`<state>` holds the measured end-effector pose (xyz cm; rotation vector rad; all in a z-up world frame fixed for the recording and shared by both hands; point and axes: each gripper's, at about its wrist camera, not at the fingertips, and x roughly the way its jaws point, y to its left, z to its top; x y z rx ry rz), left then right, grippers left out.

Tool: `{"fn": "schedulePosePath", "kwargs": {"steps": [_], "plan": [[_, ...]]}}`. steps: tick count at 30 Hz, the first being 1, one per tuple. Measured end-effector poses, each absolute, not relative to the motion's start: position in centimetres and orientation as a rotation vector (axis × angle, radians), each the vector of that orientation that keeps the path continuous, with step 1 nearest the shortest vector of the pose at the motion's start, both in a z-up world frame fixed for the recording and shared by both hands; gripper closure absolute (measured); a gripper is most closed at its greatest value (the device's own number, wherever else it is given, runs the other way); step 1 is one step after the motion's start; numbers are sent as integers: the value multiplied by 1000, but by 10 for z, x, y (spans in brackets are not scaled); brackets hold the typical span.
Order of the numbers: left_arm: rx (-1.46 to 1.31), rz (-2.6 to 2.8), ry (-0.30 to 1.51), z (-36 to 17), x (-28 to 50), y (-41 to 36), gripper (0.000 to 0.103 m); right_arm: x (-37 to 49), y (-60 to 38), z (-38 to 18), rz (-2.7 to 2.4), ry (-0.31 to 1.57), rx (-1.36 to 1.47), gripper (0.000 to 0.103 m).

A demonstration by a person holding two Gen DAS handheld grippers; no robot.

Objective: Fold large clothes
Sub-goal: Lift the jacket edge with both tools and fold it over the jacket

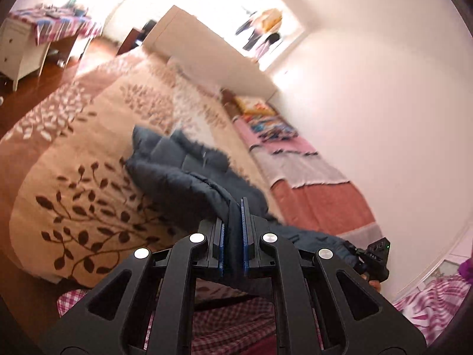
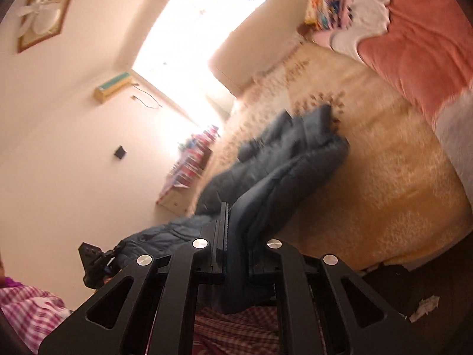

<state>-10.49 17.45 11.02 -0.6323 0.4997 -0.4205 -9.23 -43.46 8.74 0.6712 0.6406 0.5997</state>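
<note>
Dark blue quilted garment (image 1: pixel 189 174), padded and stitched in panels, lifted at one end and trailing down onto the carpet (image 1: pixel 97 136). Its far end lies bunched on the beige middle of the carpet, near the leaf-patterned border; its near end rises to both tongs. In the right wrist view the same garment (image 2: pixel 283 159) runs as a long doubled band from the carpet (image 2: pixel 369 177) up to the camera, its far end blurred.

Left tongs (image 1: pixel 233 230): clenched on a fold of the garment, blue pads pressed against the cloth from both sides. Right tongs (image 2: pixel 236 233): likewise clenched on the garment, the fabric filling the gap between the fingers and hanging below them. Each tool appears in the other's view, at the near end of the garment: the right tongs at the lower right of the left wrist view, the left tongs at the lower left of the right wrist view.

Surroundings: a bed (image 1: pixel 319 195) with a cover of salmon, grey and pink bands along the far edge of the carpet, against a white wall (image 1: pixel 384 103); a white dresser (image 1: pixel 26 50) under a striped cloth beyond the carpet's far corner; a bright window (image 2: pixel 189 35); a framed picture (image 2: pixel 44 14) on the wall; checked red fabric (image 2: pixel 236 331) directly beneath the tongs.
</note>
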Motion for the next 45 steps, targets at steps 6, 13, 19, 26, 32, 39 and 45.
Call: {"fn": "schedulePosePath", "kwargs": {"steps": [6,13,19,26,32,39,45], "plan": [[-647,-445,405,132,-138,183,95,-119,-437,128,638,541,679,93],[-657,-469,345,146,-152,190,95,-143,-440,160,686,440,681,93],[-693,-453,416,135,-107,187,95,-95,-444,140,625,509,760,93],[-693,-433,433,143,-38,185,95,-23,-444,131,572,554,808,93],[-725,-356,487,132,47,190,95,68,-434,122,522,625,799,93],[-785,-216,637,83,167,200,95,184,-421,69,407,775,836,93],[-777,-113,761,28,241,198,95,247,-411,10,300,897,852,93]]}}
